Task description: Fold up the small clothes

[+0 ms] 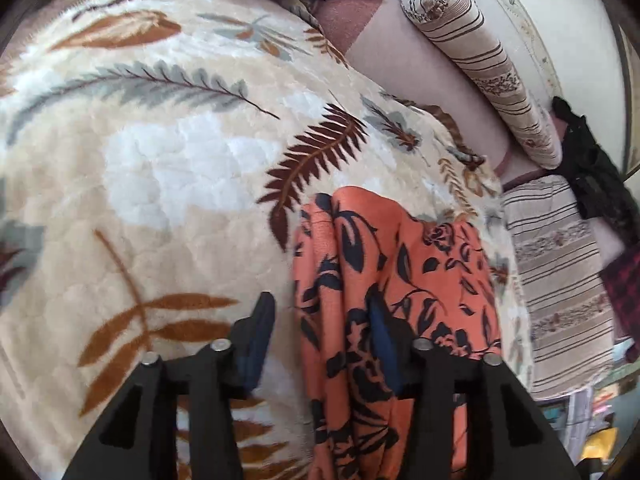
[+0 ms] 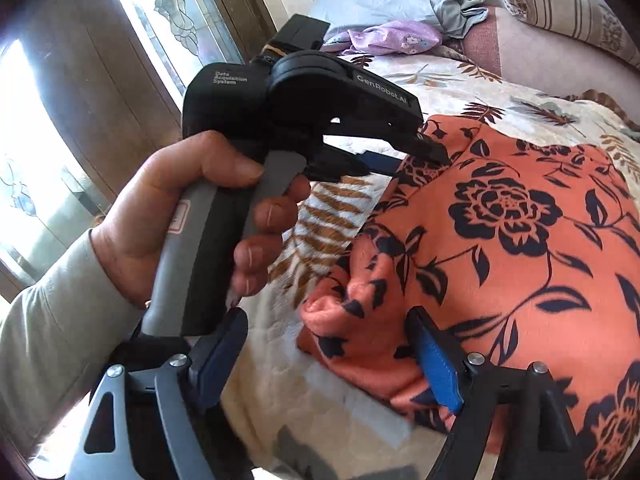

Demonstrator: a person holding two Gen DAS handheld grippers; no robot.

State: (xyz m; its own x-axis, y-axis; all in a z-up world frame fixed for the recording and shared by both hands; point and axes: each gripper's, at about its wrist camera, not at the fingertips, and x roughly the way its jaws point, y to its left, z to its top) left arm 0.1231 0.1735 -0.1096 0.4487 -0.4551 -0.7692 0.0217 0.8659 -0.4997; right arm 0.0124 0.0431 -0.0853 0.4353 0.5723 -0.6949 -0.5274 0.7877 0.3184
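An orange garment (image 1: 384,280) with a black flower print lies bunched on a cream leaf-patterned blanket (image 1: 168,152). My left gripper (image 1: 320,316) is open, its jaws wide apart astride the garment's left edge, with the right finger pressed on the cloth. In the right wrist view the garment (image 2: 512,232) spreads to the right, and the left gripper (image 2: 404,160) shows held in a hand, its tips at the garment's far corner. My right gripper (image 2: 332,340) is open over the garment's near rolled edge.
A striped bolster pillow (image 1: 480,52) and a striped cushion (image 1: 560,280) lie along the bed's right side. A purple cloth (image 2: 392,38) and a grey-blue cloth (image 2: 448,0) lie at the far end. A window (image 2: 48,140) stands at the left.
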